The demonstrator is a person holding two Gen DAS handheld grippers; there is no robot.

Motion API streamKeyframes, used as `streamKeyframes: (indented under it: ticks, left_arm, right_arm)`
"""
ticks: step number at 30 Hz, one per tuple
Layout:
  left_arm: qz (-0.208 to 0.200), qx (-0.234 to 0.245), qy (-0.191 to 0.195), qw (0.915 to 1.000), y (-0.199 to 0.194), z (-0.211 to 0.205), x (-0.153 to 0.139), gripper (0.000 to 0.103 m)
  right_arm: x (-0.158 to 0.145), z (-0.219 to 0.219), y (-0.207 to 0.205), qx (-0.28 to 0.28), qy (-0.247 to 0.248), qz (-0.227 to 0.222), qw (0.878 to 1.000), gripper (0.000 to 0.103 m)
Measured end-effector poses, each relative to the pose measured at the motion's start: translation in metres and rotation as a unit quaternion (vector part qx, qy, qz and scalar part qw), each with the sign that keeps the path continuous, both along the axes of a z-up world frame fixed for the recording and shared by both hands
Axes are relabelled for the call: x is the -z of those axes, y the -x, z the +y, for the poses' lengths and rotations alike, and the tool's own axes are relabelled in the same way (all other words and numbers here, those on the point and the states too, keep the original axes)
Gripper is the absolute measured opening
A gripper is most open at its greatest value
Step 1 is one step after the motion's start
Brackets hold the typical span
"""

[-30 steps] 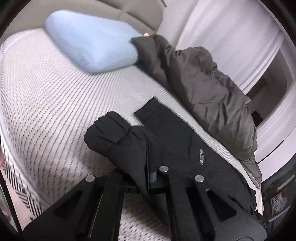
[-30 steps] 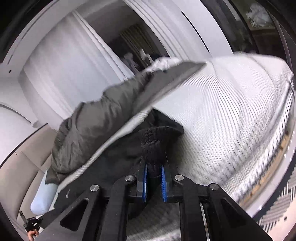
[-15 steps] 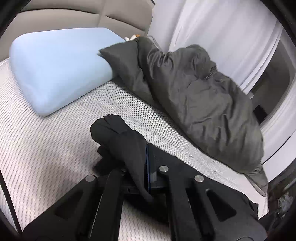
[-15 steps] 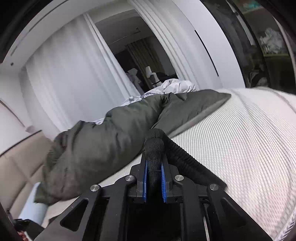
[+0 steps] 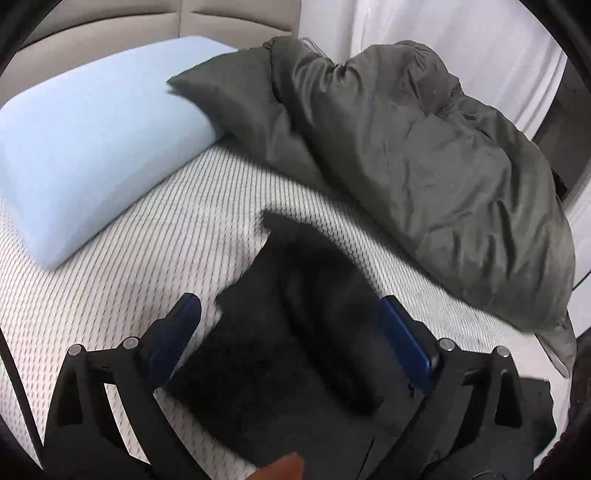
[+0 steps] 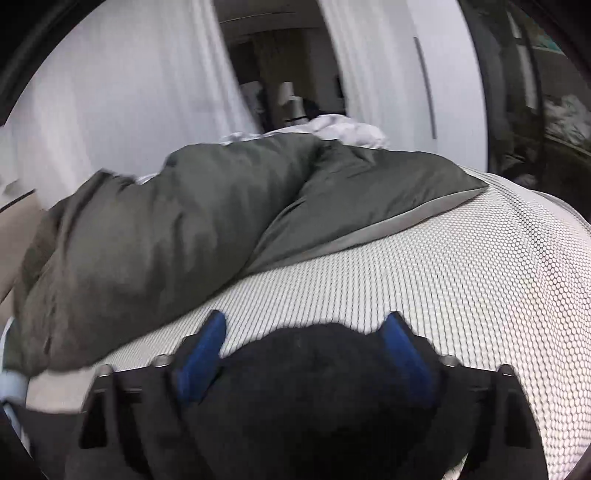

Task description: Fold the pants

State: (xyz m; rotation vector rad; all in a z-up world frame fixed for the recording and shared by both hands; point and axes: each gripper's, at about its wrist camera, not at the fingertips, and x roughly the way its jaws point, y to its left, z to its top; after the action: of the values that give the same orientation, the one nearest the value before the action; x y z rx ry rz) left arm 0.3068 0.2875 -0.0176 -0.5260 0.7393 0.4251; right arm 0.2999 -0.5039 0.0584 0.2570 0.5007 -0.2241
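Fingers (image 5: pixel 184 325) of the left gripper (image 5: pixel 291 332) spread wide and opening further, blue pads well apart, the black pants (image 5: pixel 295 332) lying loose between them without either pad pressing on the cloth. Fingers (image 6: pixel 207 343) of the right gripper (image 6: pixel 306 339) likewise parted and opening, a rounded black fold of the pants (image 6: pixel 317 387) bulging up between the blue pads, no visible squeeze from either side. Pants resting on the white mesh-patterned mattress (image 5: pixel 177 236), bunched into a dark heap with one flat corner pointing away from the left gripper toward the far side of the bed. Beyond that corner, a crumpled dark grey duvet (image 5: pixel 424 177) piled along the far edge, near the pants but apart from them, a strip of bare mattress between. To the left in the left wrist view, a pale blue pillow (image 5: pixel 85 147) against a beige padded headboard (image 5: pixel 221 22), its right end touching the duvet's corner. In the right wrist view, the same duvet (image 6: pixel 166 236) stretching across the middle, one flat flap laid out over the mattress (image 6: pixel 461 280), white bedding (image 6: pixel 343 129) just behind it. White curtains (image 6: pixel 129 92) behind the bed, with a dim doorway between them. Small orange-brown blur at the bottom edge of the left wrist view, too indistinct to identify.
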Motion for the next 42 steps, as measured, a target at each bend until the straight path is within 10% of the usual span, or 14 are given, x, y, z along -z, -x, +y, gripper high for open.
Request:
streamKeyframes:
  ticks: [10,14,19,23,25,30,42]
  left_arm:
    - [-0.009,0.060,0.063,0.9962,0.097,-0.069,0.040,0.096]
    - [0.015,0.026,0.138,0.9899,0.108,-0.057,0.084,0.070]
    - [-0.018,0.022,0.164,0.9861,0.108,-0.048,0.087,0.065]
    - [-0.018,-0.038,0.181,0.9825,0.101,-0.033,0.097,0.013]
    - [-0.030,-0.053,0.187,0.9804,0.103,-0.030,0.101,0.003]
    - [-0.053,-0.055,0.177,0.9813,0.132,-0.035,0.093,0.000]
    - [-0.028,-0.011,0.118,0.9926,0.239,-0.051,0.085,0.005]
  right_arm:
    - [0.057,-0.007,0.134,-0.093,-0.139,0.012,0.986,0.096]
    - [0.090,-0.023,0.160,-0.089,-0.195,0.035,0.976,0.094]
    - [0.103,-0.042,0.158,-0.076,-0.261,0.025,0.962,0.081]
    - [0.102,-0.047,0.137,-0.078,-0.302,0.008,0.950,0.081]
    - [0.106,-0.044,0.117,-0.077,-0.320,0.011,0.944,0.070]
    - [0.119,-0.043,0.087,-0.062,-0.361,0.016,0.930,0.005]
    - [0.119,-0.061,0.210,-0.061,-0.324,-0.011,0.944,0.002]
